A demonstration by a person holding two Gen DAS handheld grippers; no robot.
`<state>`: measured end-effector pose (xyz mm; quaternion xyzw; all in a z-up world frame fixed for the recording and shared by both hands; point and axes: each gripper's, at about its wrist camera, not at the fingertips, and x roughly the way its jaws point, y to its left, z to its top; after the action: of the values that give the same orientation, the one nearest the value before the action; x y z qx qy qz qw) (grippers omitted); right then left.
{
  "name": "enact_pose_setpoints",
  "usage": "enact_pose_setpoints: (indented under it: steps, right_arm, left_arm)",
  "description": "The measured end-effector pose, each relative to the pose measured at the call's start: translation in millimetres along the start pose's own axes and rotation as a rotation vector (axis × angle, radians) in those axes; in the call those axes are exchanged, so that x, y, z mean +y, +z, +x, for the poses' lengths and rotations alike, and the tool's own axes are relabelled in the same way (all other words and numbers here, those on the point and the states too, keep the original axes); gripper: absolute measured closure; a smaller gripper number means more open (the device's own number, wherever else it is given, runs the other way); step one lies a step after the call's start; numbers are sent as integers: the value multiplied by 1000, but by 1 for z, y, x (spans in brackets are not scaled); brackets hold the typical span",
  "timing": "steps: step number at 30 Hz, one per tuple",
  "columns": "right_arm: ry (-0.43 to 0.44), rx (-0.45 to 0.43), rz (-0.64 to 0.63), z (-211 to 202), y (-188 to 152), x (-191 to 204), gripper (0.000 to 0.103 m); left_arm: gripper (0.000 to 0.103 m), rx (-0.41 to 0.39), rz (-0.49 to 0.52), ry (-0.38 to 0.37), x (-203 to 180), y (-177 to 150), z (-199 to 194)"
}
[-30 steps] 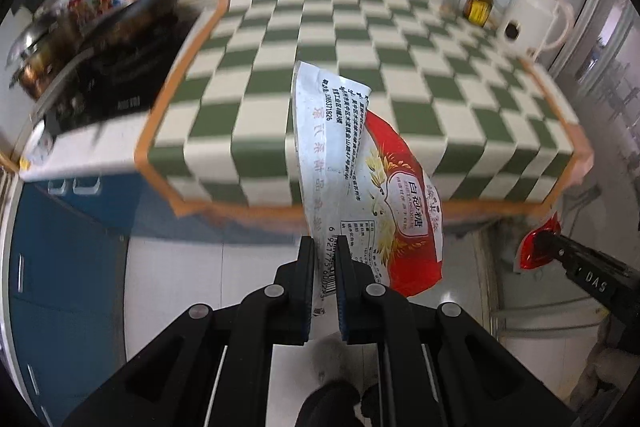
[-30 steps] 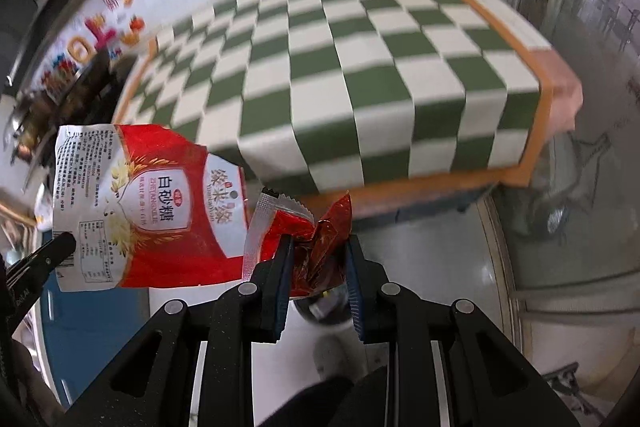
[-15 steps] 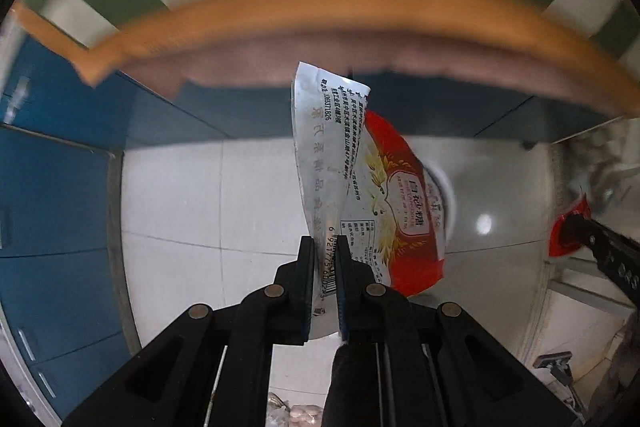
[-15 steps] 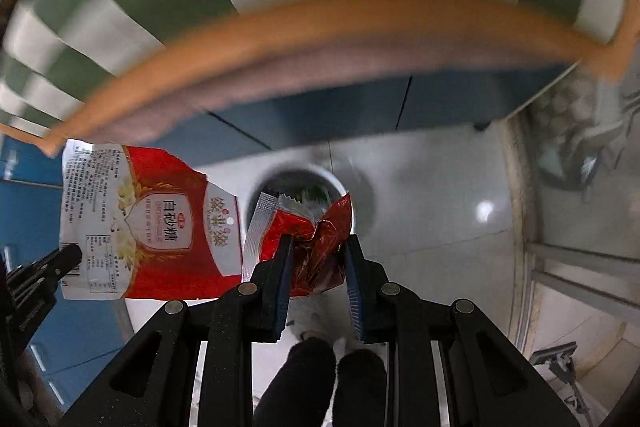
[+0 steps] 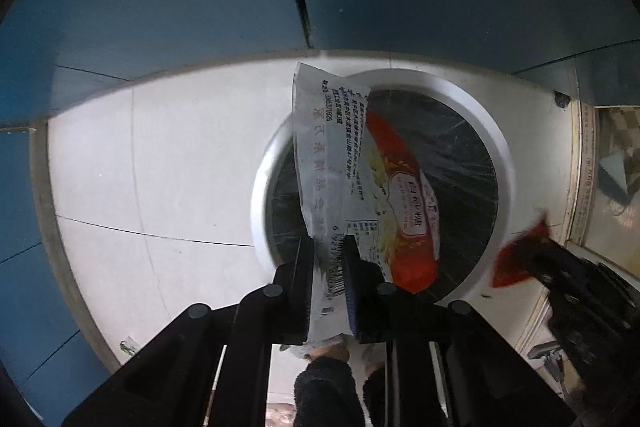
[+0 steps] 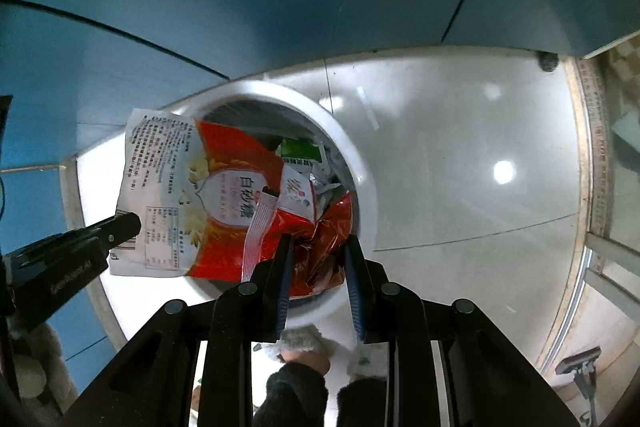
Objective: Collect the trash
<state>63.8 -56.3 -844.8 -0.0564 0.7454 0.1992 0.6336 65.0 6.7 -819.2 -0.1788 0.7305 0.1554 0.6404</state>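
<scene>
A round white trash bin (image 5: 460,95) with a dark liner stands on the floor right below both grippers. My left gripper (image 5: 328,241) points straight down over the bin's left side. Its jaws are opening, and a white and red sugar bag (image 5: 332,163) hangs loosely between them. In the right wrist view, that bag (image 6: 168,179) covers the left part of the bin (image 6: 360,163), with the left gripper (image 6: 124,225) at its edge. My right gripper (image 6: 316,247) is shut on a crumpled red wrapper (image 6: 324,231) above the bin's near rim. In the left wrist view, the wrapper (image 5: 516,263) shows at the right.
Blue cabinet doors (image 5: 160,7) rise behind the bin. White floor tiles (image 6: 460,187) spread around it. Inside the bin lie a green packet (image 6: 300,149) and other scraps. A small scrap (image 5: 128,345) lies on the floor at the left. A mop head (image 6: 580,371) rests at the lower right.
Both grippers have dropped from above the checkered table to just over the bin on the floor. The left jaws have parted slightly around the bag. The right grip is unchanged.
</scene>
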Motion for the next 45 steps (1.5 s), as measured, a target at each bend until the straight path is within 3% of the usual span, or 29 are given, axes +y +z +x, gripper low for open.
enact_pose_setpoints:
  steps: [2,3,5,6,7,8,9,12,13,15,17,27,37,45]
  right_arm:
    - [3,18,-7,13,4,2,76]
    - [7,30,-11,21,6,5,76]
    - [2,40,-16,27,8,5,74]
    - [-2,42,-17,30,9,5,73]
    - [-6,48,-18,30,10,8,73]
    - [-12,52,-19,30,9,9,67]
    - [-18,50,-21,30,10,10,54]
    - [-34,35,-31,22,7,14,32]
    - [-40,32,-37,19,6,15,28]
    - [-62,22,-49,10,3,18,8]
    - [-68,15,-59,-2,-3,22,0]
    - [-98,-67,-93,-120,-55,30,0]
    - [-117,-224,-127,-330,-121,37,0]
    - [-45,-318,-135,-500,-185,45,0]
  left_arm:
    - [82,-4,-3,-3,6,-3,-2]
    - [72,-10,-6,0,8,-5,-3]
    - [51,-32,-11,-5,18,-6,-9]
    - [29,-46,-17,6,23,-8,-12]
    - [18,-53,-26,16,26,-11,-15]
    - [17,-63,-39,13,31,-14,-20]
    - [17,-70,-50,9,35,-17,-24]
    - [0,-89,-72,24,49,-18,-33]
    - [0,-100,-75,34,52,-23,-39]
    - [0,-109,-86,37,56,-26,-49]
    - [0,-122,-96,46,55,-33,-60]
    - [0,-192,-123,47,42,-93,-156]
    - [0,-298,-110,15,8,-170,-311]
    - [0,-396,-101,-85,0,-230,-443]
